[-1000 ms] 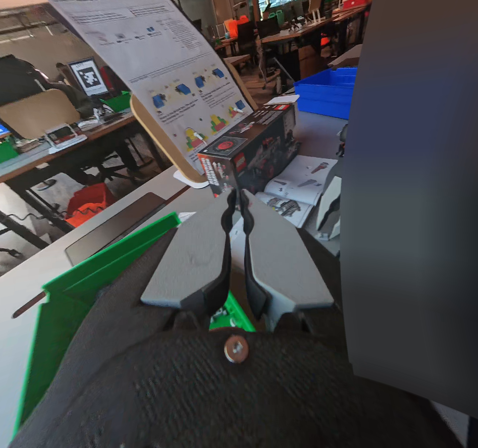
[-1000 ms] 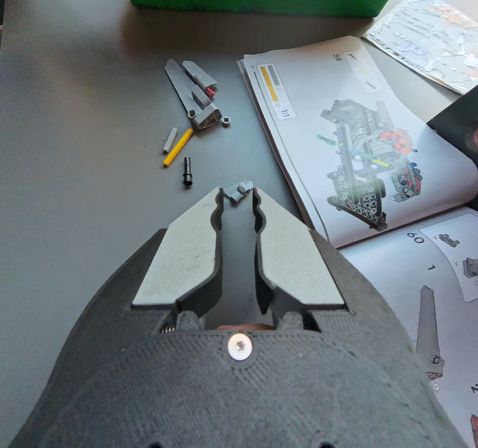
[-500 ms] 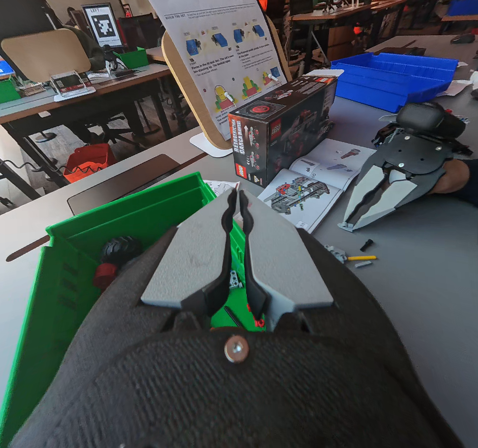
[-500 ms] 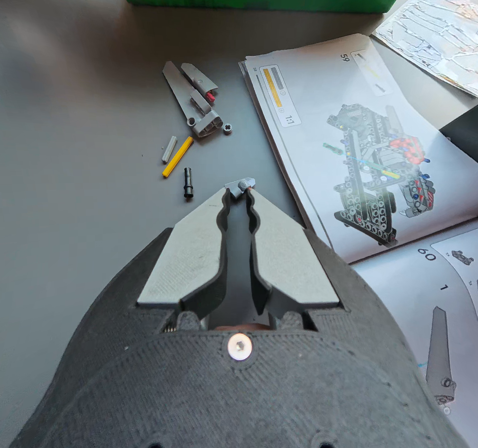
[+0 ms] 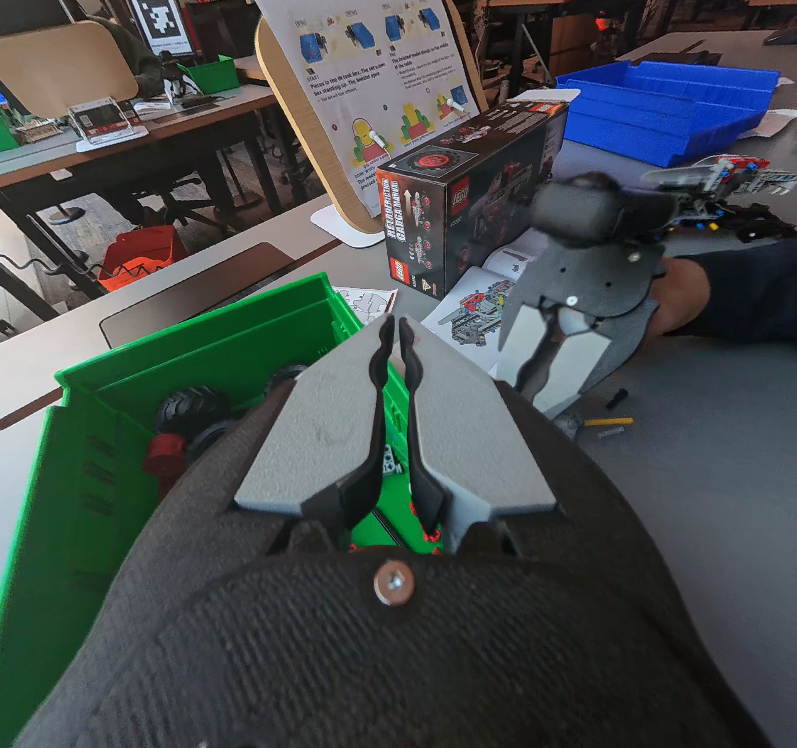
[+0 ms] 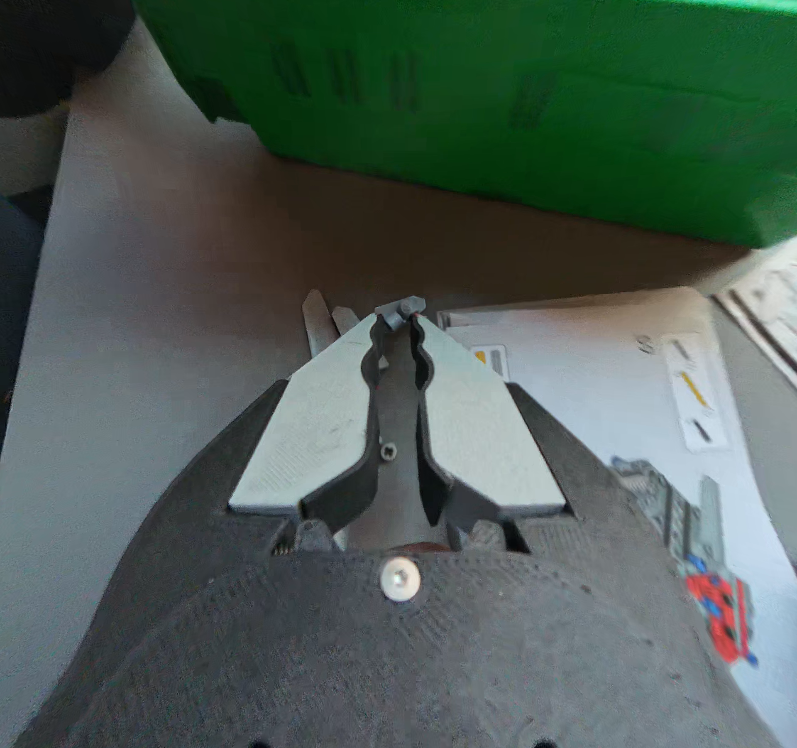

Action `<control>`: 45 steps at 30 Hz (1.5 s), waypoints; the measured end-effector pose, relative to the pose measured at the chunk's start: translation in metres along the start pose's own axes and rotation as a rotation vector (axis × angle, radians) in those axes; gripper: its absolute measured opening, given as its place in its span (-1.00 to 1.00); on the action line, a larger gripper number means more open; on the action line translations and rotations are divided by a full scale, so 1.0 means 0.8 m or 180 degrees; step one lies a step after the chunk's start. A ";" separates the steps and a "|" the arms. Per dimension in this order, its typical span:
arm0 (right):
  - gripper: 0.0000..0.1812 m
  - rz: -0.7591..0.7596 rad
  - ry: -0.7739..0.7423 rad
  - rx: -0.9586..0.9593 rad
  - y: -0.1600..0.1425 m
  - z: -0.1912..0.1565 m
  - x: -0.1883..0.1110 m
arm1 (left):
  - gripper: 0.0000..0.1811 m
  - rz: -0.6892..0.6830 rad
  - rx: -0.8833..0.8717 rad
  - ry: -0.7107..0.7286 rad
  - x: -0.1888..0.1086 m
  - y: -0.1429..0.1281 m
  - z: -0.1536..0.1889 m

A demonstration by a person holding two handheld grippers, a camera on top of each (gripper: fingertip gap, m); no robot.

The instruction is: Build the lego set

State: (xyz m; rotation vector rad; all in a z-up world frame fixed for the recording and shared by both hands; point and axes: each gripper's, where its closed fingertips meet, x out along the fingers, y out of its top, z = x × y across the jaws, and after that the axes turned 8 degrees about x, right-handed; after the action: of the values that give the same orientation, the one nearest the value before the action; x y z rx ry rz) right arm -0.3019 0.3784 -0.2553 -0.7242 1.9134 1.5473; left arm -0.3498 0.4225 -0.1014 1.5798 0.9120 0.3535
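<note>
My right gripper (image 6: 397, 318) is shut on a small grey lego piece (image 6: 400, 309) and holds it above the table, near the green bin (image 6: 474, 93). The same gripper (image 5: 534, 386) shows in the left wrist view, held by a hand. My left gripper (image 5: 394, 325) is shut and empty, hovering over the green bin's (image 5: 108, 382) right wall. The bin holds black tyres (image 5: 192, 406) and red parts (image 5: 166, 453). The open instruction booklet (image 6: 604, 382) lies to the right. A grey assembled part (image 6: 319, 321) lies under the right gripper.
The black lego box (image 5: 465, 205) stands behind the booklet (image 5: 470, 317). A partly built model (image 5: 707, 183) sits at the far right, before a blue bin (image 5: 673, 101). A yellow axle (image 5: 608, 421) and black pin (image 5: 616, 397) lie on the table. An instruction sheet on a stand (image 5: 366, 71) is behind. There is about 15 cm between the tips of the two grippers.
My right gripper closed on the small grey piece and lifted it, moving toward the green bin. My left gripper swung over the green bin and stays shut.
</note>
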 end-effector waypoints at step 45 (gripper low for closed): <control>-0.65 -0.0154 0.0270 -0.0392 -0.019 -0.057 -0.013 | -1.00 -0.0033 -0.0032 -0.0032 0.001 -0.004 0.000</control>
State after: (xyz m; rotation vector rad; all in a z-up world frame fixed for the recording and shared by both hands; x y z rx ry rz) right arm -0.2884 0.3311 -0.2501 -0.8959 1.8587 1.6392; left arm -0.3503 0.4226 -0.1047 1.5659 0.9092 0.3419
